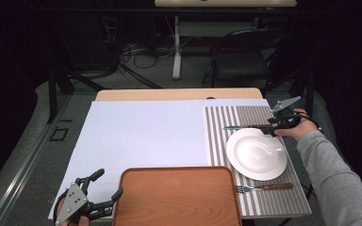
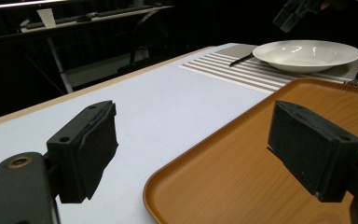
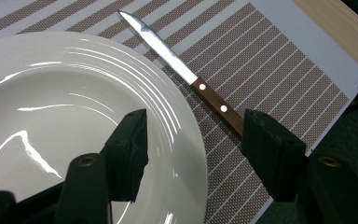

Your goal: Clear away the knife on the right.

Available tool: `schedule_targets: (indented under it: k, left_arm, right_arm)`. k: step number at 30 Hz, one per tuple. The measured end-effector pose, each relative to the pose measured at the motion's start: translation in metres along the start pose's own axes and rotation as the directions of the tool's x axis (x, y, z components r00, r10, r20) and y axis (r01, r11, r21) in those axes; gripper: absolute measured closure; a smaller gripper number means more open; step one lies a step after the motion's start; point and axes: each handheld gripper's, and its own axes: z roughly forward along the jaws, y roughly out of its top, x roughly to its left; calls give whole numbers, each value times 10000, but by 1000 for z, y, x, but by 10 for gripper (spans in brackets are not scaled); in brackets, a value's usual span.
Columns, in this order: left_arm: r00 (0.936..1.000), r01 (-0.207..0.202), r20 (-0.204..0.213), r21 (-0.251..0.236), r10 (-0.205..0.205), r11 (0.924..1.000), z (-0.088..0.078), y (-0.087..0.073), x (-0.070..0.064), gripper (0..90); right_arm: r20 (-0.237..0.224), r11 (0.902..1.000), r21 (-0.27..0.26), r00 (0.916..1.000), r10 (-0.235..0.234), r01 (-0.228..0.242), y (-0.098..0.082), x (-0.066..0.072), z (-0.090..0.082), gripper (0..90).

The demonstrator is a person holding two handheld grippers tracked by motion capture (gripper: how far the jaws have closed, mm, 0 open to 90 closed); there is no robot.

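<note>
Right gripper [image 1: 274, 128] sits at the far right of the bench [image 1: 141, 136], over the far rim of the white plate [image 1: 257, 154] and the knife [image 1: 250, 126]. Its fingers [image 3: 129, 149] stand about half open, nothing pressed between them; in the right gripper view one finger hangs over the plate's rim, the other over the butt of the knife handle.

Knife: slim steel blade, pointed tip, dark brown wooden handle with two pale rivets. It lies flat on the striped placemat [image 1: 226, 122], just beyond the plate on the far side, tip pointing left, handle to the right. Whether it touches the rim, can't tell.

Plate: deep, glossy white, ridged rim, sits on the placemat's right half. Fork [image 1: 263, 187] with matching wooden handle lies on the near side of the plate.

Left gripper [image 1: 104, 189] is at the near left corner, fingers [image 2: 86, 149] wide, holding nothing, straddling the left edge of the orange-brown tray [image 1: 176, 197].
</note>
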Motion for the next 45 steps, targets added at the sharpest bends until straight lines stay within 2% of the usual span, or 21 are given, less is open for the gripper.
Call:
schedule_targets:
  k: [3,6,19,24,28,29,30,32,34,36,40,41,42,44,45]
  left_arm:
    - [10000,-9,-39,30,9,10000,0,0,0,152]
    - [10000,-25,-82,37,26,10000,-1,0,0,152]
    - [10000,-2,-91,63,2,10000,0,-1,1,152]
    - [10000,-8,-87,62,8,10000,0,-1,1,152]
    - [10000,43,-89,60,-42,10000,0,-1,1,152]
    - [10000,45,-88,67,-45,10000,0,-1,1,152]
    - [9999,60,-94,71,-60,10000,0,-1,1,152]
    - [10000,33,-68,124,-32,9999,0,-1,1,152]
    - [10000,47,-80,123,-46,9999,0,-1,1,152]
    - [10000,30,-84,119,-29,9999,0,-1,1,152]
    - [10000,35,-85,107,-34,9999,0,-1,1,152]
    - [10000,37,-82,105,-37,9999,0,-1,1,152]
    - [10000,37,-82,108,-36,9999,0,-1,1,152]
    - [10000,46,-88,89,-45,9999,0,-1,1,152]
    - [10000,36,-88,88,-35,10000,0,-1,1,152]
  right_arm:
    - [55,9996,262,10000,-60,59,3,-5,6,406]
    - [41,9989,409,9997,237,-239,7,-10,11,404]
    - [-3,9983,513,9996,290,-289,13,-19,22,413]
    - [-89,9983,576,9999,-106,111,13,-19,24,417]
    - [-116,9922,870,9960,-889,896,15,-18,23,414]
    - [-84,9890,958,9936,-1127,1130,15,-18,23,411]
    - [-95,9827,1042,9882,-1532,1533,17,-18,22,410]
    - [-108,9707,1311,9794,-2018,2015,19,-16,21,411]
    - [-4,9523,1624,9651,-2619,2585,21,-13,21,414]
    - [-49,9232,2083,9442,-3292,3230,25,-11,21,417]
    - [-54,8876,2520,9178,-3971,3855,29,-10,22,428]
    - [-23,8858,2588,9173,-3982,3852,30,-9,22,430]
    - [28,8703,2683,9030,-4295,4131,32,-10,22,430]
    - [163,8628,2672,8932,-4493,4291,33,-10,22,446]
    - [152,8621,2709,8936,-4487,4282,34,-10,22,451]
